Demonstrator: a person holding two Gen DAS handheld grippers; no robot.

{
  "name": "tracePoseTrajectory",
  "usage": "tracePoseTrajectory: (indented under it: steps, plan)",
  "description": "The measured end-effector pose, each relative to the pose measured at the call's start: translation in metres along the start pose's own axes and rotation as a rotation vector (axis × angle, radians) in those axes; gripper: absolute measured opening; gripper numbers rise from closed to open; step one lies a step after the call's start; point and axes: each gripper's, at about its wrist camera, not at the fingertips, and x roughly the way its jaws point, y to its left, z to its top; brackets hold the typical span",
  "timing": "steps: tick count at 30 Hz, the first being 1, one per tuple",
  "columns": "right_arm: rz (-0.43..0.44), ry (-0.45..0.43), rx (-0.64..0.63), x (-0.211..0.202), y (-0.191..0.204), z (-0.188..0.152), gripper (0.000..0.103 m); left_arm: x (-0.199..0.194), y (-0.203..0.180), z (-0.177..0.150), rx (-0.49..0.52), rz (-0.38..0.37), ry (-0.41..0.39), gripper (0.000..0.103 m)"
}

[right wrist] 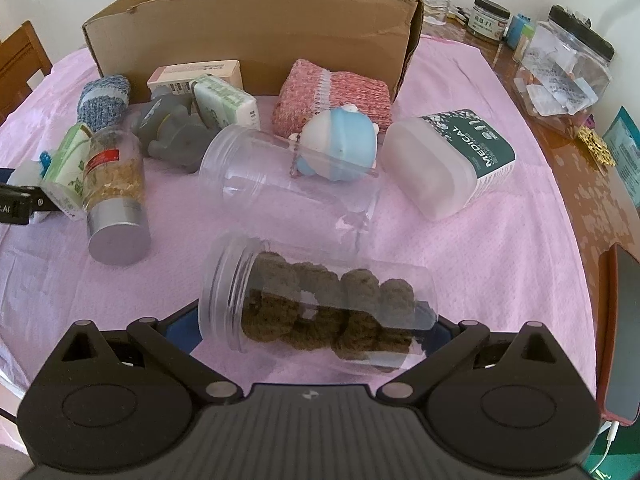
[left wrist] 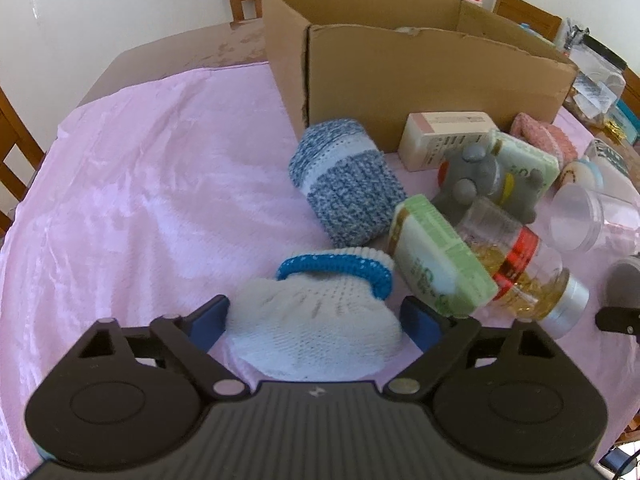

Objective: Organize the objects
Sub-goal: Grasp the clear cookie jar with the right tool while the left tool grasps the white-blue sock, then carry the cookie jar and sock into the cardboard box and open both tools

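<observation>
A white knitted sock with a blue cuff (left wrist: pixel 316 320) lies on the pink cloth between the fingers of my left gripper (left wrist: pixel 316 322), whose blue pads touch both its sides. My right gripper (right wrist: pixel 310 332) is shut on a clear lidless jar (right wrist: pixel 320 300) lying crosswise, with a brown knitted item inside; the pads sit at its mouth and its base. The open cardboard box (left wrist: pixel 420 80) stands at the back, and in the right wrist view the box (right wrist: pixel 256 32) is straight ahead.
Ahead of the box lie a blue knitted roll (left wrist: pixel 344 184), green packets (left wrist: pixel 436 256), a grey toy (left wrist: pixel 484 180), a grain bottle (right wrist: pixel 116 192), an empty clear jar (right wrist: pixel 288 176), a blue-white ball toy (right wrist: pixel 340 148), a pink knitted roll (right wrist: pixel 336 92) and a medical tub (right wrist: pixel 448 160). Wooden chairs surround the table.
</observation>
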Motion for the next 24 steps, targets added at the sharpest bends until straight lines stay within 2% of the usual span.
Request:
tracePoseTrajectory:
  steps: [12,14,24]
  plan:
    - [-0.020,0.040,0.042,-0.001,-0.001,0.010,0.102,-0.002,0.003,0.004,-0.002,-0.001,0.003,0.076]
    - [-0.020,0.034,0.031,-0.004,-0.001,0.011,0.096,-0.004,0.004,0.004,0.002,-0.007,0.005,0.074]
    - [-0.010,0.047,-0.046,-0.010,-0.004,0.015,0.096,-0.018,0.012,0.006,0.030,-0.021,0.017,0.072]
